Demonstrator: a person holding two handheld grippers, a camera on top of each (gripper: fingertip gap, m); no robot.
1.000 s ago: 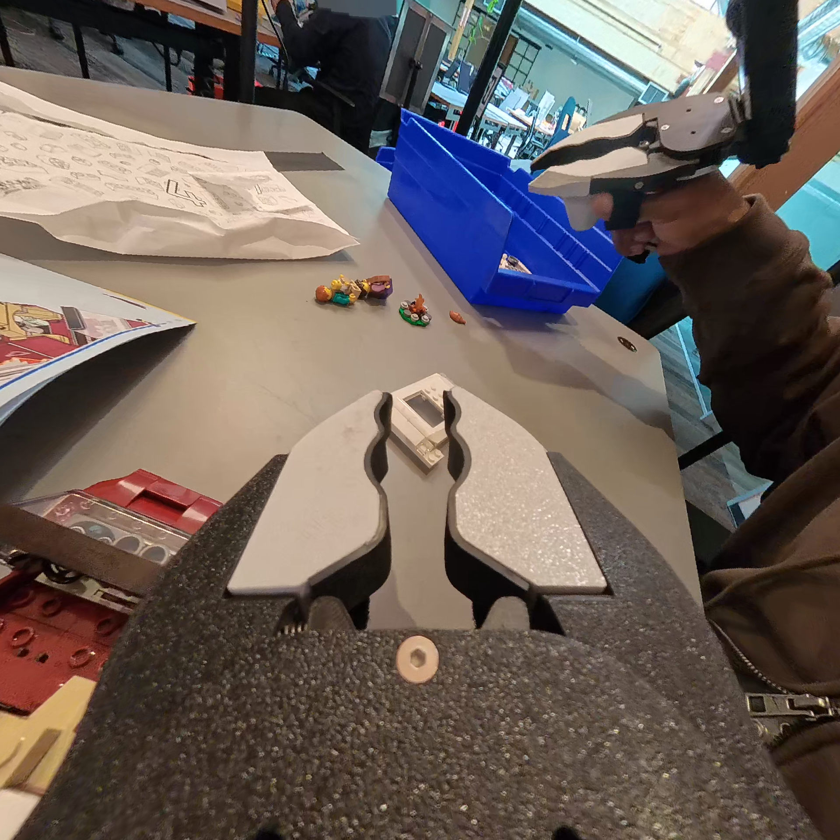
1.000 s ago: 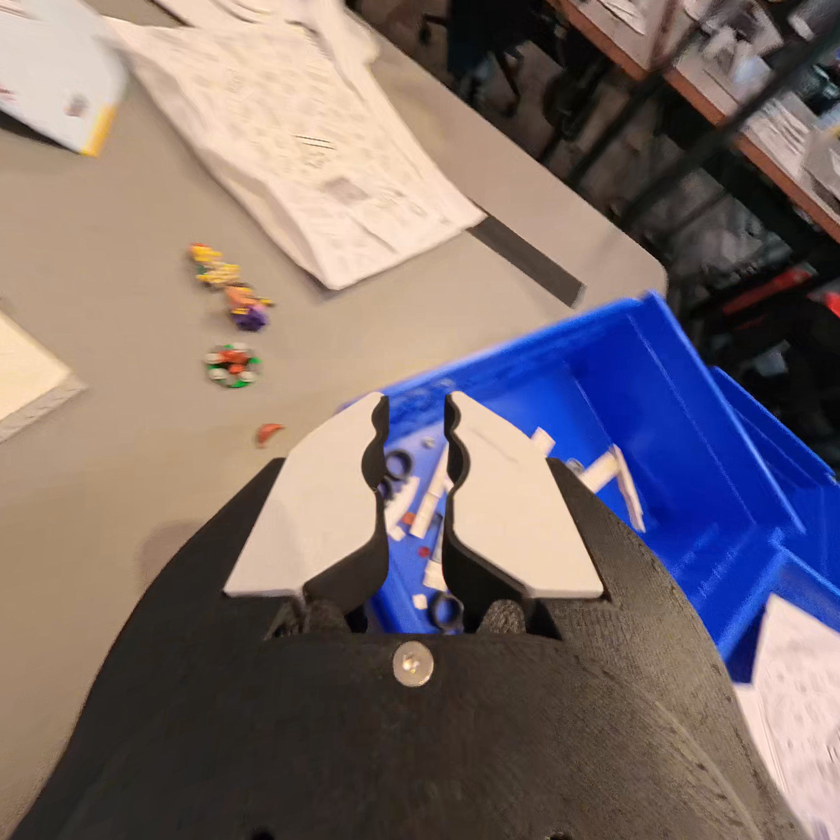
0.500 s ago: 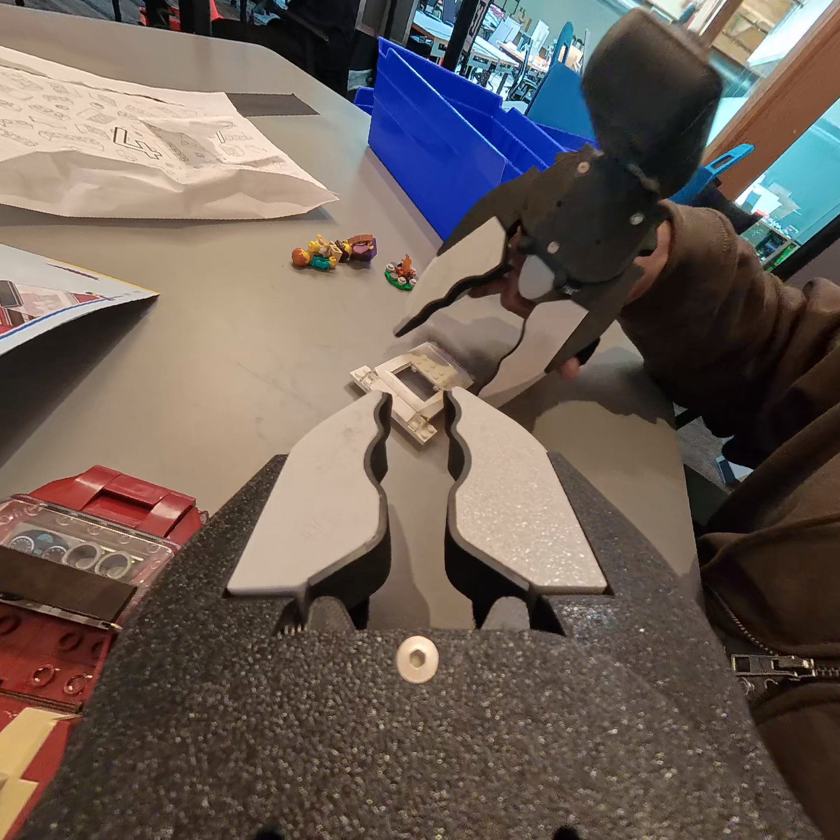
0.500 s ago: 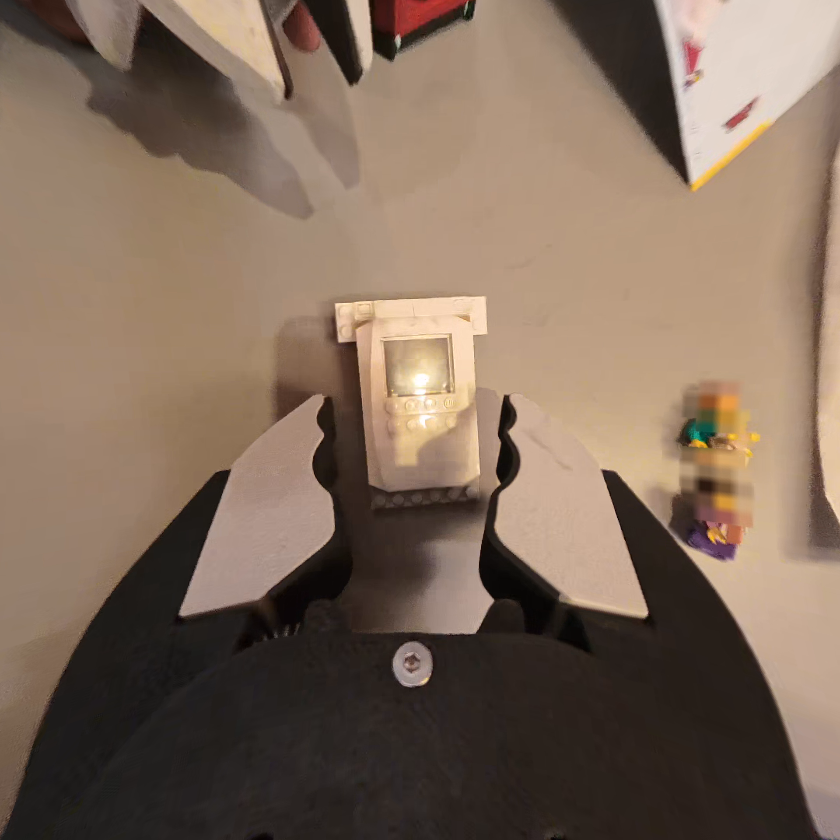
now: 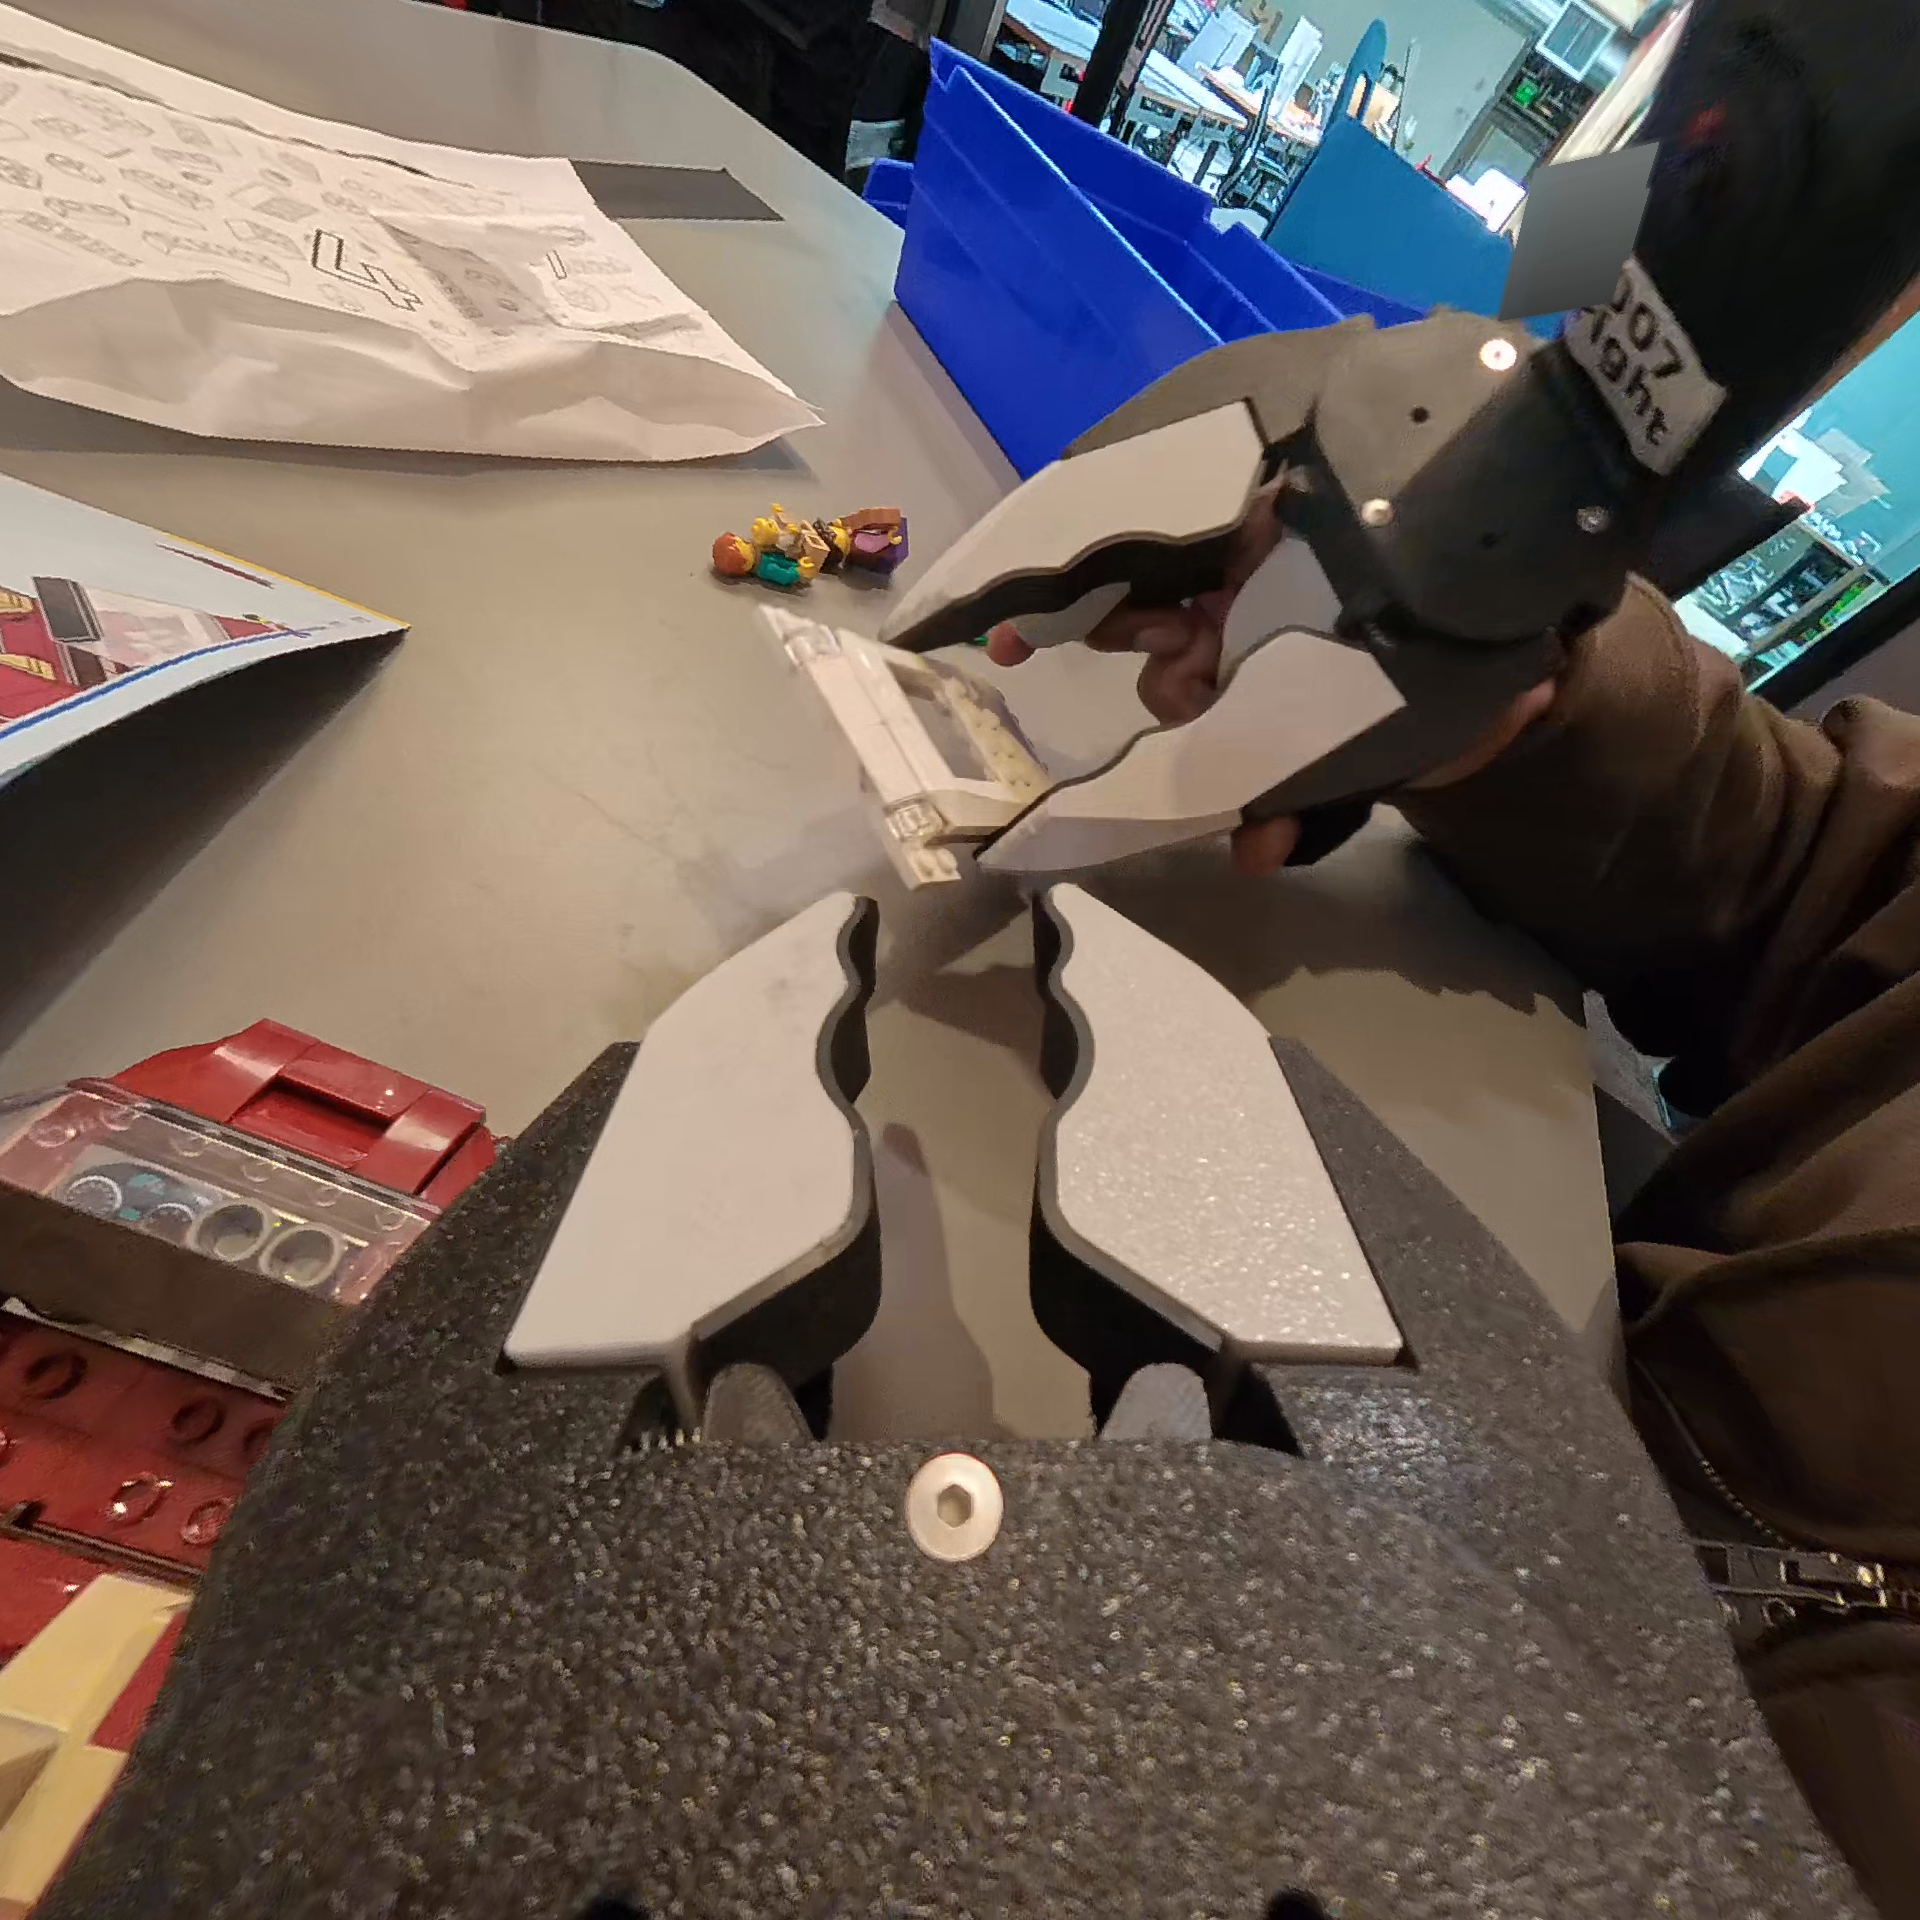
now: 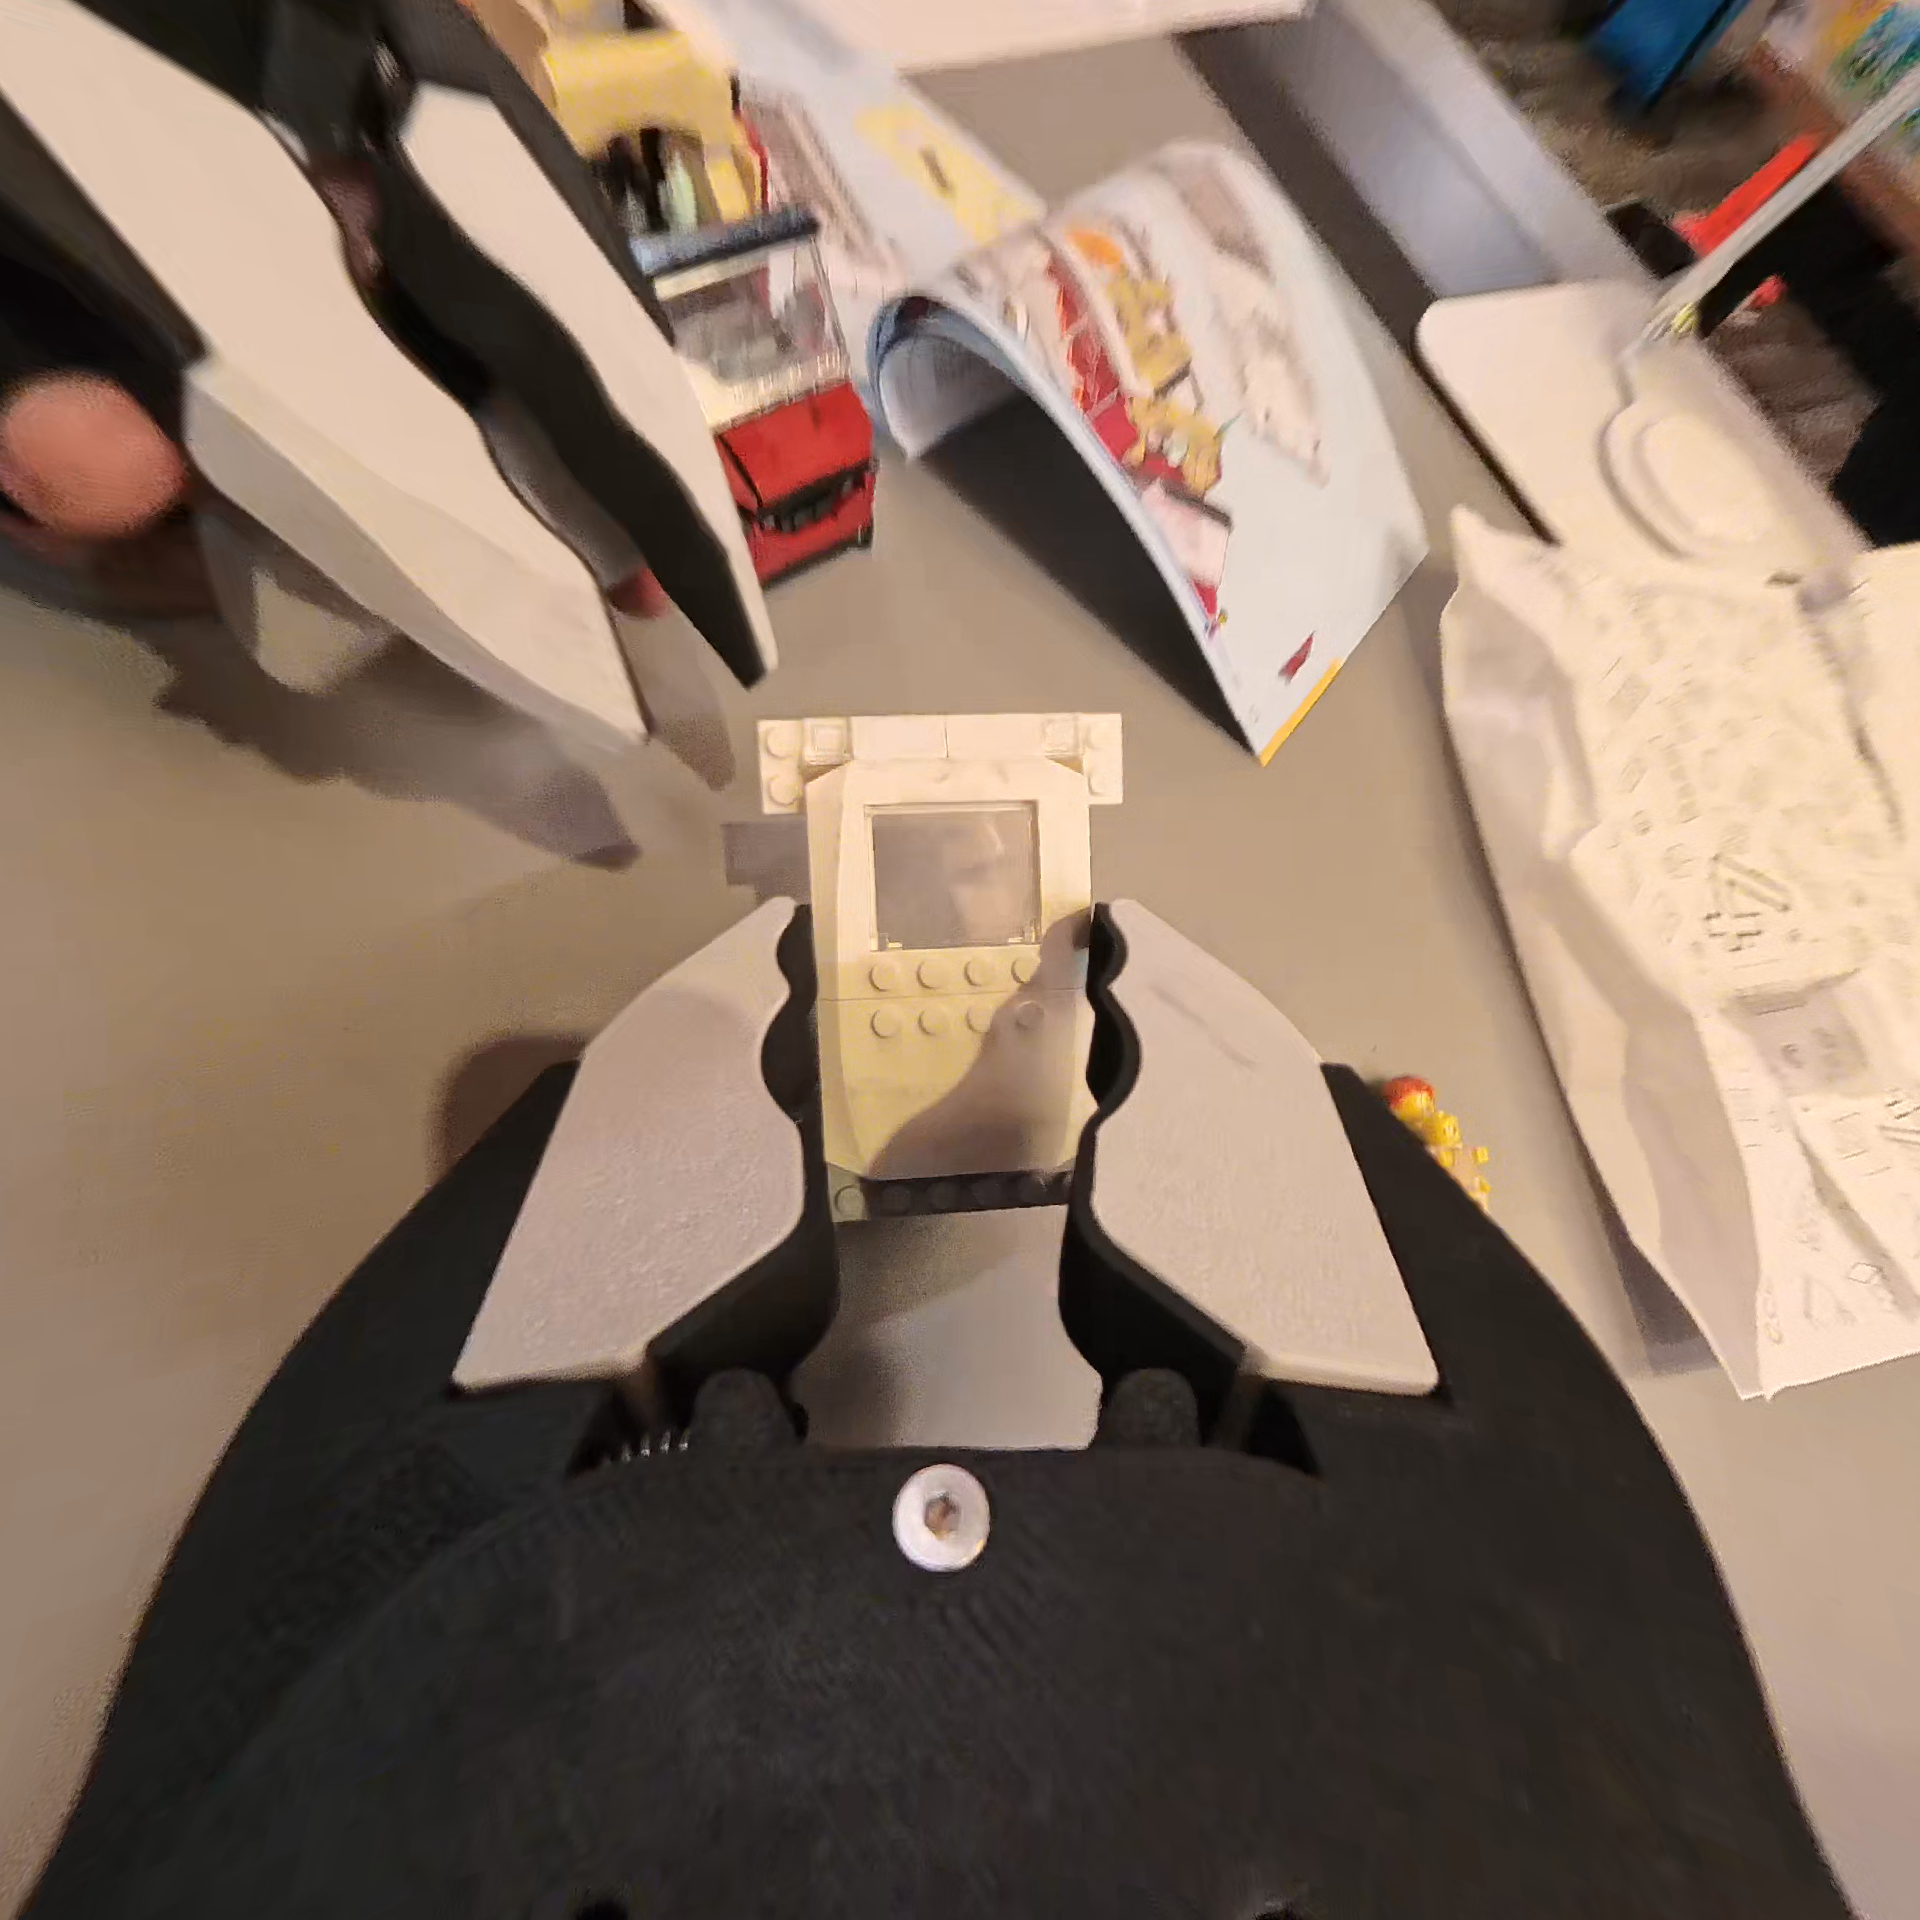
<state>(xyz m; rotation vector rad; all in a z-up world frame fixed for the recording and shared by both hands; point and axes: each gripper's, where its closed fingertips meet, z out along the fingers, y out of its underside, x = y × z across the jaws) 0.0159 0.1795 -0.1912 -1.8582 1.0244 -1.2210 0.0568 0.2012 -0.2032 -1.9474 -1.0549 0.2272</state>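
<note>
White plastic brick panel with a clear square window [image 6: 951, 935] sits clamped between the right gripper [image 6: 943, 940] fingers, both pads pressing its long edges, its far crossbar tilted up off the grey table [image 5: 436, 810]. To handle it well, I judge the squeeze should stay even on those two edges and the wrist level, since the built-up piece could twist or shed a plate. Just beyond, the left gripper [image 5: 951, 914] hangs with its jaws apart on nothing, tips close under the panel's near corner [image 5: 920, 852] without touching. Beside it stands a dark red brick model with a clear cover [image 5: 208, 1174]. Farther off lie small coloured toy figures [image 5: 810, 535], an open picture booklet [image 6: 1174, 447], a white printed paper bag [image 5: 343, 281] and blue plastic bins [image 5: 1039, 281].
</note>
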